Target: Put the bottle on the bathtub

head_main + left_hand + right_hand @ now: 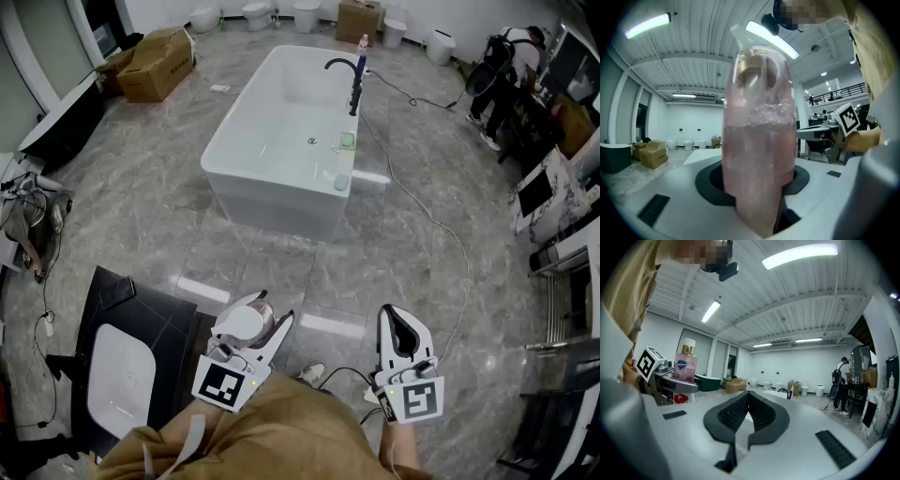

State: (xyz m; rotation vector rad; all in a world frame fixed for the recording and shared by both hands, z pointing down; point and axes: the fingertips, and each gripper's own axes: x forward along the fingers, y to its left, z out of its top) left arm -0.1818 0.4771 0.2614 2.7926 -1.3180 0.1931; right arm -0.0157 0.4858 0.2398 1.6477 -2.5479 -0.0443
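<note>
The white bathtub (272, 183) stands in the middle of the floor, well ahead of both grippers, with a black faucet (353, 82) on its right rim. My left gripper (263, 317) is held low near my body, shut on a clear bottle (242, 325) with pink liquid and a white cap. In the left gripper view the bottle (759, 140) fills the centre, upright between the jaws. The right gripper (403, 325) is alongside, to the right, its black pads (764, 416) closed together with nothing between them. From the right gripper view the bottle (685, 364) shows at the left.
A small green item (348, 141) and another bottle (364, 42) sit on the tub's rim. A cable (441, 225) trails over the floor right of the tub. Cardboard boxes (155, 64) lie at back left, a person (506, 66) stands back right, a basin (117, 375) is near left.
</note>
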